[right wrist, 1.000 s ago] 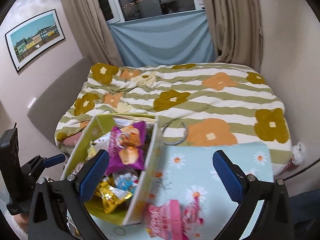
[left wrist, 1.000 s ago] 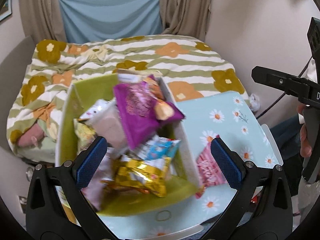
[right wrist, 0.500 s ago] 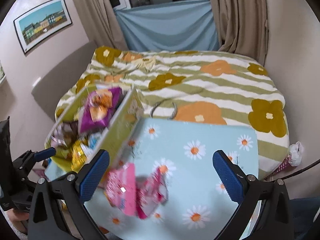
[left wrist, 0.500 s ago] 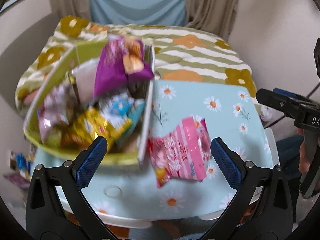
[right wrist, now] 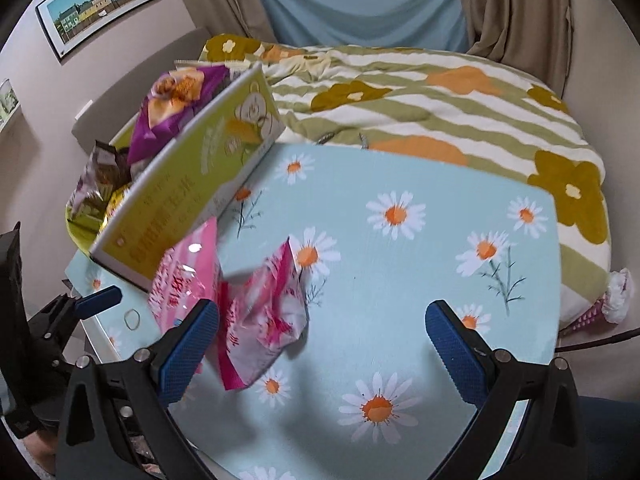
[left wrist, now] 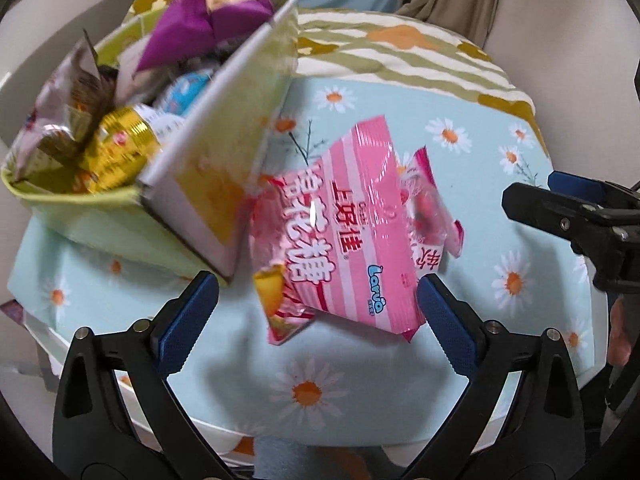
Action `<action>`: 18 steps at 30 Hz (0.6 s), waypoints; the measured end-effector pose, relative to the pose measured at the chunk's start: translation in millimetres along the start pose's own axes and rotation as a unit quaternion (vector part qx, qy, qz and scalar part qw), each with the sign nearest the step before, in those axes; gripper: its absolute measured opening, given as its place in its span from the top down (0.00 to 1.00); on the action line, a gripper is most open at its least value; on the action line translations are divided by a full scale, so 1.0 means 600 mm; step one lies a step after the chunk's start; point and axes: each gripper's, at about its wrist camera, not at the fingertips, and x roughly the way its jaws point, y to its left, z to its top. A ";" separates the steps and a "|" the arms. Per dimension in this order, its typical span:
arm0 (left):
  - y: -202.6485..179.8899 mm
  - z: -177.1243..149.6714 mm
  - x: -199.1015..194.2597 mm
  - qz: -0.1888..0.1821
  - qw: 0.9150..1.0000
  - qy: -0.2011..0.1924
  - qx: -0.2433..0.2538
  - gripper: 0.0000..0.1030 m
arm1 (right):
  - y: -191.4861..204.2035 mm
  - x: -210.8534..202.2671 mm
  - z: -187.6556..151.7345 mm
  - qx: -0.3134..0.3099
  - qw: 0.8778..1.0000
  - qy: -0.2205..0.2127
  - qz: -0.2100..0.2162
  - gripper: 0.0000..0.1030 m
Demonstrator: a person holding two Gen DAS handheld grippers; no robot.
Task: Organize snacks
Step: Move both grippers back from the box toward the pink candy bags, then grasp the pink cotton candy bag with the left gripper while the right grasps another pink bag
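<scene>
- Packets of pink candy: the large pink bag (left wrist: 344, 236) lies flat on the daisy-print table (left wrist: 480, 152), just beside the green box (left wrist: 224, 152) that is already piled with snacks; a smaller crumpled pink packet (right wrist: 268, 312) lies partly under it.
- Film looks thin, glossy and air-puffed, so likely light, soft and slippery; contents may crush under a hard squeeze.
- Best hold, in my judgement: a flat sealed edge or corner, not the puffed middle.
- Left tongs (left wrist: 316, 312) stand wide apart, having just closed slightly, straddling the large bag's near end without pressing on it.
- Right tongs (right wrist: 320, 340) gape wide, empty, with the crumpled packet beside the left pad.
</scene>
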 end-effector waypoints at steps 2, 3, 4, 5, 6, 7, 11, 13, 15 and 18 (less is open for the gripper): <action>0.001 -0.003 0.012 0.001 1.000 0.003 -0.005 0.04 | -0.001 0.010 -0.005 -0.006 1.000 0.004 0.003 0.00; 0.002 -0.006 0.021 -0.001 1.000 0.004 -0.011 0.04 | 0.000 0.016 -0.008 -0.011 1.000 0.005 0.005 0.00; 0.004 -0.005 0.026 0.000 1.000 0.003 -0.016 0.04 | 0.000 0.020 -0.010 -0.014 1.000 0.006 0.008 0.00; 0.007 -0.007 0.030 0.001 1.000 0.002 -0.020 0.05 | 0.000 0.025 -0.011 -0.017 1.000 0.006 0.012 0.00; 0.009 -0.007 0.035 0.000 1.000 0.001 -0.025 0.05 | 0.002 0.030 -0.012 -0.021 1.000 0.007 0.015 0.00; 0.011 -0.006 0.037 -0.001 1.000 0.001 -0.029 0.05 | 0.004 0.035 -0.012 -0.025 0.999 0.009 0.018 0.00; 0.021 -0.005 0.051 -0.004 0.999 -0.002 -0.043 0.12 | 0.015 0.058 -0.013 -0.037 0.999 0.013 0.026 0.00; 0.024 -0.004 0.060 -0.004 0.999 0.003 -0.047 0.15 | 0.020 0.068 -0.013 -0.036 0.999 0.017 0.032 0.00; 0.027 -0.003 0.066 -0.007 0.999 0.004 -0.049 0.18 | 0.025 0.076 -0.014 -0.035 0.998 0.021 0.038 0.00; 0.026 -0.001 0.068 -0.008 0.999 0.002 -0.043 0.25 | 0.037 0.089 -0.017 -0.039 0.998 0.026 0.041 0.00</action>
